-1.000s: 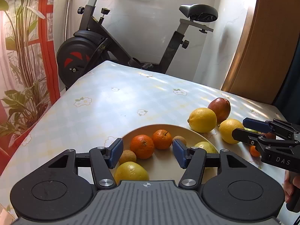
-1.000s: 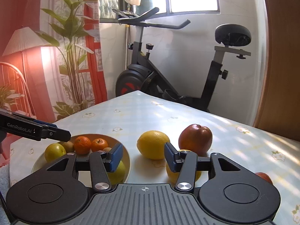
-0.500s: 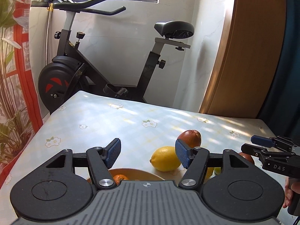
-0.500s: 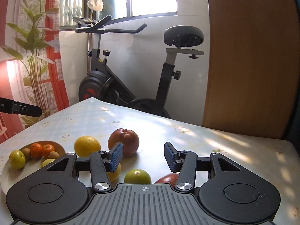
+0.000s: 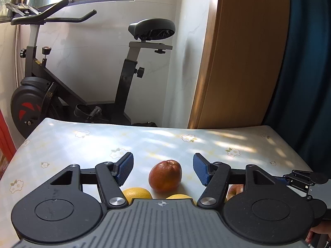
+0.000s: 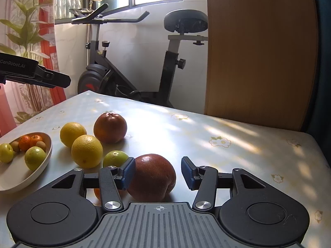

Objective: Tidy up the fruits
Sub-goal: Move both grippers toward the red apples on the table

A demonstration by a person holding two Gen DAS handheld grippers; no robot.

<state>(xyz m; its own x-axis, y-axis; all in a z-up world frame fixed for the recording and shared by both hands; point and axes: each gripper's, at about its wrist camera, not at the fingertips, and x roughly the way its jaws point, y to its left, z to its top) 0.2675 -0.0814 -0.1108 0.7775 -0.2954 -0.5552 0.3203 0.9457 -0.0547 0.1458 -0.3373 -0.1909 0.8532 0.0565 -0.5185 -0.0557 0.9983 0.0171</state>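
The bench, under a pale flowered cloth, carries loose fruit and, at its left edge in the right wrist view, a shallow bowl already holding small oranges and green fruit. Two yellow fruits and a green one lie on the cloth between the bowl and the right hand-held gripper.

The relation that matters, as I judge it: a dark red apple sits straight ahead of the right hand-held gripper, between its spread jaws. The left pad is at the apple's flank, the right pad clearly apart, so nothing is gripped yet. The apple is roundish, with no long axis to line up on. The right hand is the nearer one to it.

The left hand-held gripper is also open and empty; a second red apple lies ahead, framed by its jaws but beyond the pads.

The right wrist view alone shows the bowl. The left wrist view hides it, showing only that apple and slivers of yellow fruit.
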